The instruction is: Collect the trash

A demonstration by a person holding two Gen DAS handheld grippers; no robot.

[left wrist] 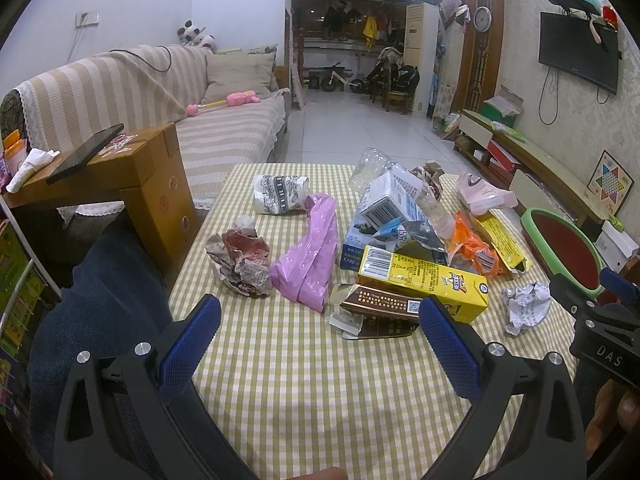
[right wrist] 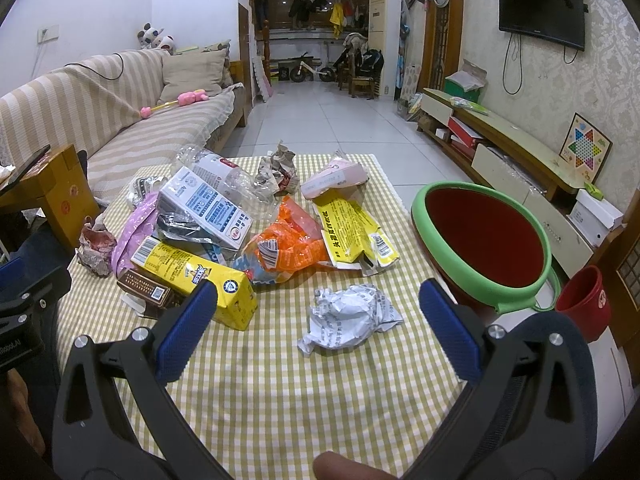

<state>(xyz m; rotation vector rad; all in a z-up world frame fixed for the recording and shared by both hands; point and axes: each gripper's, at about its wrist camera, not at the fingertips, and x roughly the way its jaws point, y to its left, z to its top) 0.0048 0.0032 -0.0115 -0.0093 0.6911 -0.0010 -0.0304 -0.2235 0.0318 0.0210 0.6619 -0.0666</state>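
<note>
Both tools hover over the near, bare part of the checked tabletop point(left wrist: 280, 360): the left hand-held gripper point(left wrist: 320, 320) has its blue fingers spread wide with nothing between them, and the right hand-held gripper point(right wrist: 316, 312) is likewise spread and holds nothing. Trash lies in a heap across the middle and far side of the tabletop. Nearest the left tool is a brown carton point(left wrist: 376, 312), partly under a yellow box point(left wrist: 424, 284). Left of these lie a pink plastic bag point(left wrist: 308, 252) and a crumpled red-and-white wrapper point(left wrist: 244, 256), just beside each other. Behind the yellow box a white-and-blue carton point(left wrist: 388, 204) leans on crumpled clear plastic point(left wrist: 372, 164). An orange wrapper point(right wrist: 292, 244) sits beside a torn yellow box point(right wrist: 352, 224), and a pink box point(right wrist: 336, 176) lies at the far edge. A crumpled white paper ball point(right wrist: 348, 316) lies by itself, between the right tool's fingers in the right wrist view. A green-rimmed red bin point(right wrist: 484, 236) stands just off the tabletop's right edge, with a small red bucket point(right wrist: 584, 304) near it.
</note>
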